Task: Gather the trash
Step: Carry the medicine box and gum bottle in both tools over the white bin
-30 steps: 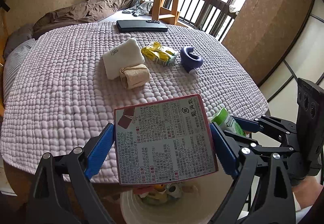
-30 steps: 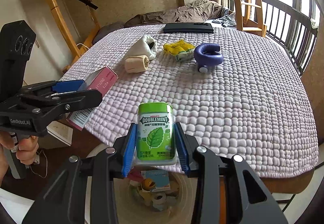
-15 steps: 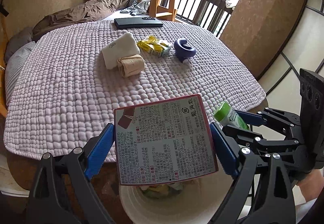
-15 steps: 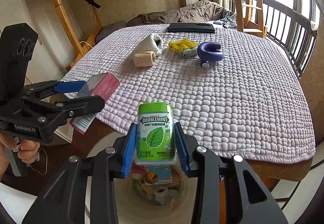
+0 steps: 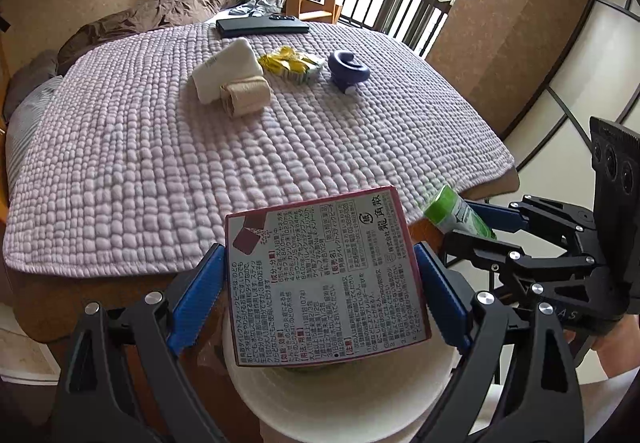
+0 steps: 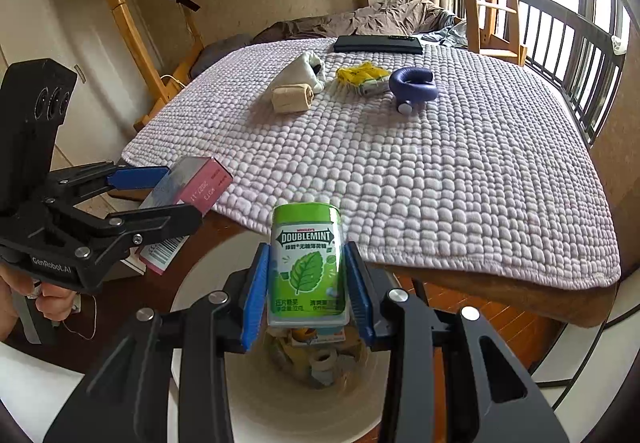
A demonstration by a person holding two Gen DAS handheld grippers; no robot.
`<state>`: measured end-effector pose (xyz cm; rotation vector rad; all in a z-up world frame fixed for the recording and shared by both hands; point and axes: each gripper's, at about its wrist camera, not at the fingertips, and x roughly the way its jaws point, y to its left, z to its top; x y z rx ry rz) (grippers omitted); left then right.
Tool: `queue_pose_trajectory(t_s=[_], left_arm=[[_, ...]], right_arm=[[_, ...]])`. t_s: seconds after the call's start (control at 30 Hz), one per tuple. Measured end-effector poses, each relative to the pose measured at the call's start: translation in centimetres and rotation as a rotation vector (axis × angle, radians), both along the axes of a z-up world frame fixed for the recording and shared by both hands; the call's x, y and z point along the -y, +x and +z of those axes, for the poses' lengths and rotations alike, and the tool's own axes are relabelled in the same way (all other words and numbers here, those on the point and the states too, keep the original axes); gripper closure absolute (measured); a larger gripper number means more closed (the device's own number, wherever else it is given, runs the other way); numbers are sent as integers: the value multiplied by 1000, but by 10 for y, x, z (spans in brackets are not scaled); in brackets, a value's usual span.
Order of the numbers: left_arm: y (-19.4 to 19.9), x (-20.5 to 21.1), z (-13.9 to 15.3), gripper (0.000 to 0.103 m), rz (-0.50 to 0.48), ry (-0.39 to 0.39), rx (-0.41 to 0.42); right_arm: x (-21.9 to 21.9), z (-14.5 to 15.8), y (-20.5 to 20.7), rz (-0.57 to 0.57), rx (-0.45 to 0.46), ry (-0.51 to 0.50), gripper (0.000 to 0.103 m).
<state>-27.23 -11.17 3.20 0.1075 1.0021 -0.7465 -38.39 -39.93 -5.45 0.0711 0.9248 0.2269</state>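
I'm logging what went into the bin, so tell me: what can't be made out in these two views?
- Bin contents, left wrist view: hidden behind the pink box held in the left gripper.
- Bin contents, right wrist view: partly covered by the green Doublemint bottle in the right gripper; the scraps below are too small to name.
- Bin base: cut off by the bottom edge in both views.

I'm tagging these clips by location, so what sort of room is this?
Most likely a bedroom: a bed under a quilted lilac blanket, rumpled brown bedding behind it, and a wooden bunk frame with a ladder beside a railed window.
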Motion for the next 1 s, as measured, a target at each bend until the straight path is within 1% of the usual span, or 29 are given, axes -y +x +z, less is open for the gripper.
queue_pose_trajectory(t_s=[0.53, 1.0], left_arm=[[-25, -1, -11, 10, -63, 35, -26], [-40, 7, -31, 10, -122, 97, -42]], right_arm=[[-5, -10, -22, 8, -48, -3, 66], [-4, -27, -32, -3, -95, -2, 66]])
